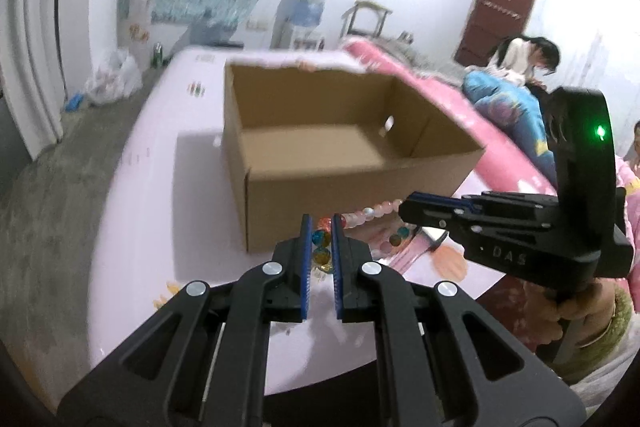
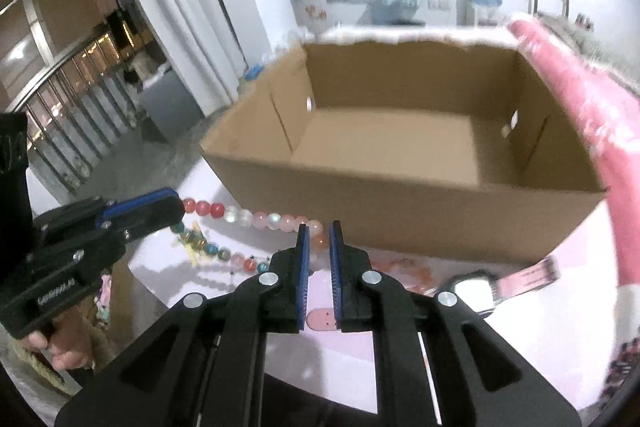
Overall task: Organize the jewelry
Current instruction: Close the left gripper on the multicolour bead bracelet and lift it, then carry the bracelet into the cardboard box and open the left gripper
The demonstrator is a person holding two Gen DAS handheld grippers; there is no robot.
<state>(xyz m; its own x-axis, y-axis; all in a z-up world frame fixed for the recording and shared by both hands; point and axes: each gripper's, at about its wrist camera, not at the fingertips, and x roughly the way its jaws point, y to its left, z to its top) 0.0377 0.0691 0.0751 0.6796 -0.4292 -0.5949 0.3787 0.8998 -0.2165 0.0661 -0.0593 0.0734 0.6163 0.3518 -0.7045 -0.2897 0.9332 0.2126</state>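
I see the cardboard box (image 1: 352,147) as plain matt brown paperboard, smooth inside. At my six o'clock the left gripper (image 1: 320,227) is matt black plastic with ribbed blue pads and shiny metal rivets. The bead necklace (image 2: 256,217) looks glossy and translucent, like glass or plastic. The desk (image 1: 168,211) has a smooth, faintly glossy pink covering.

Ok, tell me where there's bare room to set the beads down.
The cardboard box floor is bare wall to wall. The pink table is free left of the box. It's crowded in front of the box: bead strand, both claws, and a watch.
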